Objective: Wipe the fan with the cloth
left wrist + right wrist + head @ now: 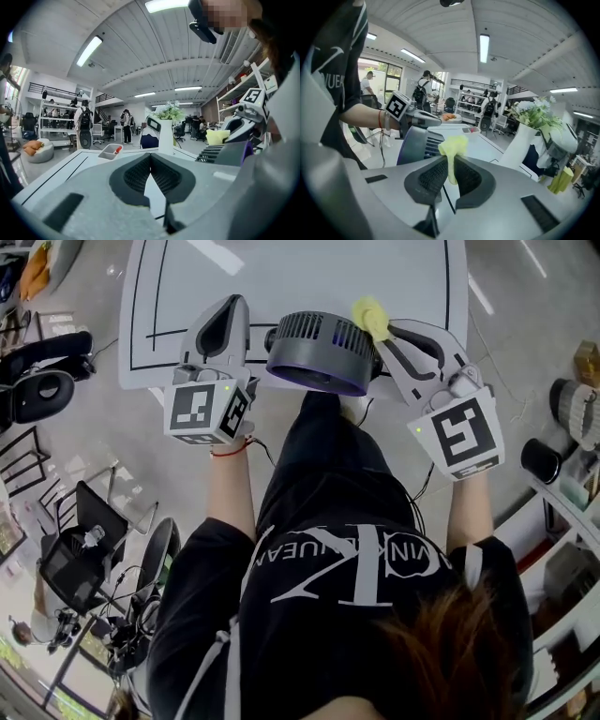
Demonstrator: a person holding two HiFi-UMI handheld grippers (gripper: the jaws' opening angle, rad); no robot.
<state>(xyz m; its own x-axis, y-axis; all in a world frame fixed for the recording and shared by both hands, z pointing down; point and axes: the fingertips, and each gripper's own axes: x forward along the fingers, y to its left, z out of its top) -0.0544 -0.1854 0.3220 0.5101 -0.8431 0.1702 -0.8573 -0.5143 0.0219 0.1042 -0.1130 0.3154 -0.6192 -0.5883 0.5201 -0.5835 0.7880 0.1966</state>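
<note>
A round dark blue-grey fan (319,352) stands at the near edge of the white table (281,277). My right gripper (386,332) is shut on a yellow cloth (371,317), which rests against the fan's upper right rim. In the right gripper view the cloth (452,147) sticks up from between the closed jaws (451,159), with the fan (417,143) just to the left. My left gripper (230,315) sits beside the fan's left side. Its jaws (150,157) are shut with nothing between them. From there the fan (225,152) and the cloth (216,137) show at the right.
A white vase of flowers (165,133) and a small tray (110,151) stand further back on the table. Shelving with jars (562,427) lines the right side, and a black chair (42,390) and camera gear (75,568) are on the left. Other people stand in the background.
</note>
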